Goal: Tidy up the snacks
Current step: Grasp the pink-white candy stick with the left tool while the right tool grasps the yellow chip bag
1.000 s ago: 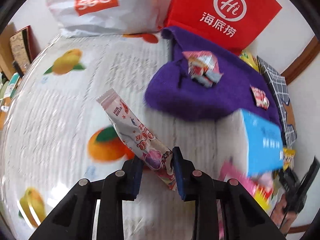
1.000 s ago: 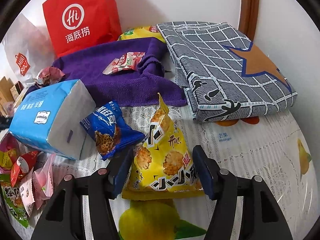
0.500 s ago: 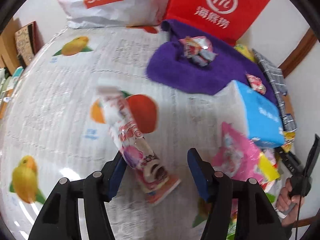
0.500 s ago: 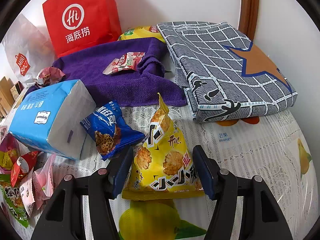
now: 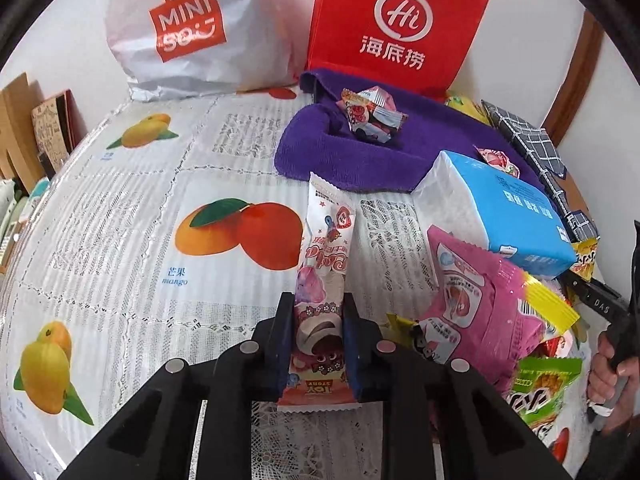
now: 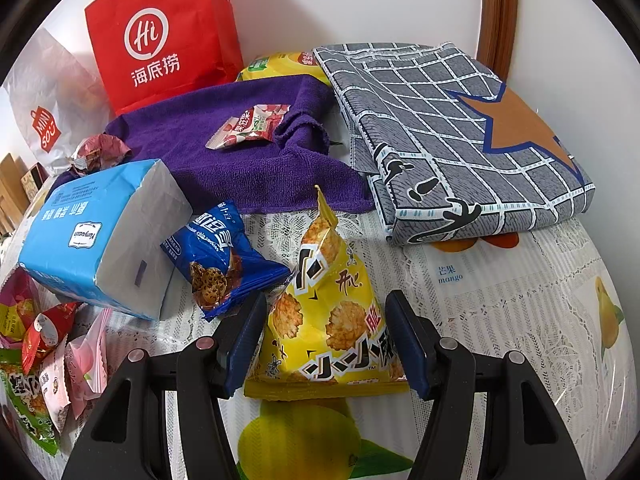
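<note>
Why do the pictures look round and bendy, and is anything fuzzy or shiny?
Both wrist views use fisheye lenses, so edges curve and corners go black. Left wrist view: sharp, with glare on the pink snack bag and the plastic tablecloth. Right wrist view: sharp too, with the red paper bag casting a soft shadow on the wall.

Both wrist cameras look steeply down along their fingers, close over the fruit-print tablecloth, facing the wall. The left view takes the table's left half, the right view its right. Both share the purple towel, blue tissue pack and red bag.
</note>
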`<state>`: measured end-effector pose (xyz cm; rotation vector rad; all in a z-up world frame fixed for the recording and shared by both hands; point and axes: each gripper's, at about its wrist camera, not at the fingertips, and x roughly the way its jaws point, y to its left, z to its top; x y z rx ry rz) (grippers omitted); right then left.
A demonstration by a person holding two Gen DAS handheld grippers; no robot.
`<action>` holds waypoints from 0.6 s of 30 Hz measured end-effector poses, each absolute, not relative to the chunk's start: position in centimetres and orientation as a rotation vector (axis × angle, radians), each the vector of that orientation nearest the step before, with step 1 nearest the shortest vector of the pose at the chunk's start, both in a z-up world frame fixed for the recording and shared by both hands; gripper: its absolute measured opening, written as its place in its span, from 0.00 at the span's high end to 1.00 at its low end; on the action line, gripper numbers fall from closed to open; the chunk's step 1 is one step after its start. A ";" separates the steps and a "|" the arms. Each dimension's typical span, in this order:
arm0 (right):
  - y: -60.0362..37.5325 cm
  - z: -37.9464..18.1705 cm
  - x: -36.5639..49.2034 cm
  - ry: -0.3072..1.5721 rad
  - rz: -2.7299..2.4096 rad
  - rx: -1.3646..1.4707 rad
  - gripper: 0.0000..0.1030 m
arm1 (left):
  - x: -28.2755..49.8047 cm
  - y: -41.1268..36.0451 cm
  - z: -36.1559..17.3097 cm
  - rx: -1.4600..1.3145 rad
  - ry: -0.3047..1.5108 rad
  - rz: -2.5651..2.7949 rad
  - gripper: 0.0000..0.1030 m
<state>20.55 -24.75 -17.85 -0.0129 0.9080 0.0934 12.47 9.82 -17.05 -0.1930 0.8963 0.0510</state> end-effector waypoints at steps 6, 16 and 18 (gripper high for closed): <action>-24.7 -17.8 20.6 0.909 0.092 -0.017 0.39 | 12.0 8.9 -17.3 -0.136 0.862 0.075 0.77; -24.7 -17.9 20.6 0.908 0.093 -0.018 0.39 | 11.9 9.2 -17.4 -0.165 0.854 0.053 0.75; -24.7 -17.9 20.6 0.908 0.094 -0.015 0.39 | 12.0 8.7 -17.3 -0.134 0.859 0.069 0.75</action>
